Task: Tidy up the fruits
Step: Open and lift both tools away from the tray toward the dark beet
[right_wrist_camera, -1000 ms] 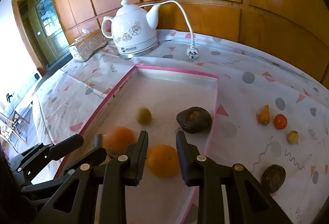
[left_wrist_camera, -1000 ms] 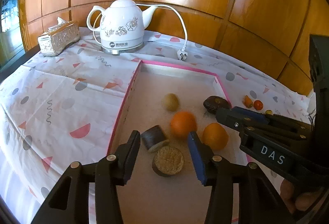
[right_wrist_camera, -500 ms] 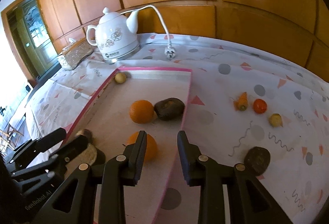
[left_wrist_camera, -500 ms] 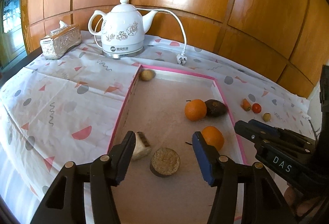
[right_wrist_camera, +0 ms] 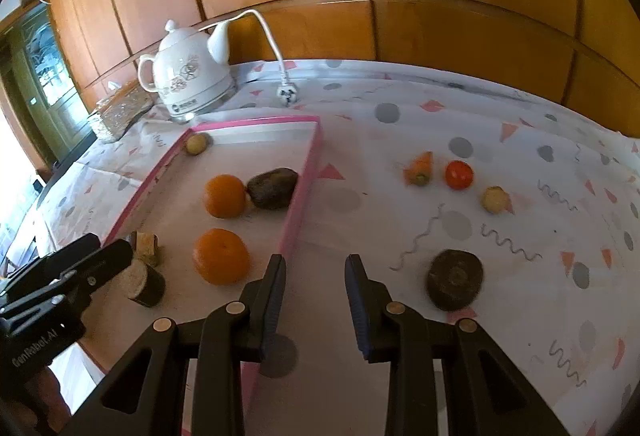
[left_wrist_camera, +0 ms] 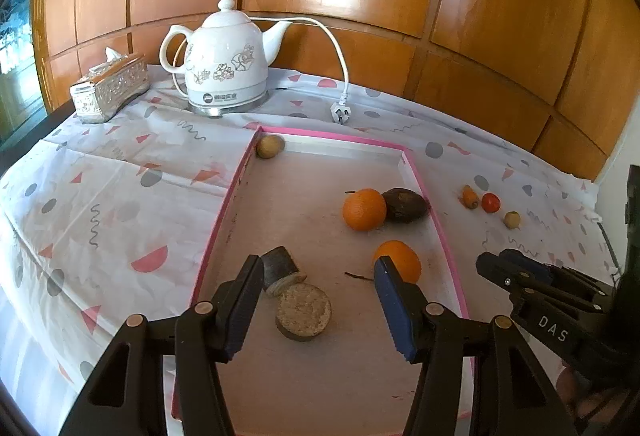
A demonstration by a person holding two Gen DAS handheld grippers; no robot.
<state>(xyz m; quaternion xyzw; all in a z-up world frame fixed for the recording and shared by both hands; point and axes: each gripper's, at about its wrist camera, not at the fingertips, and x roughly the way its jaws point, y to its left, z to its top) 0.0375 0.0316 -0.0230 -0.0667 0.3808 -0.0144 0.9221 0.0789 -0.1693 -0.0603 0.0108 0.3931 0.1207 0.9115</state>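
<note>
A pink-rimmed tray (left_wrist_camera: pixel 234 192) (right_wrist_camera: pixel 308 172) holds two oranges (left_wrist_camera: pixel 363 209) (left_wrist_camera: pixel 400 259), a dark fruit (left_wrist_camera: pixel 405 205), a small brownish fruit (left_wrist_camera: pixel 269 146) in its far left corner, and two cut cylinder pieces (left_wrist_camera: pixel 303 311) (left_wrist_camera: pixel 280 269). On the cloth to the right lie a small carrot (right_wrist_camera: pixel 420 169), a red tomato (right_wrist_camera: pixel 459 174), a small yellowish fruit (right_wrist_camera: pixel 494 199) and a dark round fruit (right_wrist_camera: pixel 453 279). My left gripper (left_wrist_camera: pixel 316 306) is open and empty above the tray's near end. My right gripper (right_wrist_camera: pixel 316 300) is open and empty over the tray's right rim.
A white electric kettle (left_wrist_camera: pixel 224 68) with its cord and plug (left_wrist_camera: pixel 339 113) stands behind the tray. A tissue box (left_wrist_camera: pixel 110 88) sits at the far left. Wood panelling backs the table. The patterned cloth (right_wrist_camera: pixel 520 156) covers the table.
Both grippers have drawn back from the tray. The right gripper let go of an orange and shifted right toward the tray rim. The fruits rolled and settled apart in the tray.
</note>
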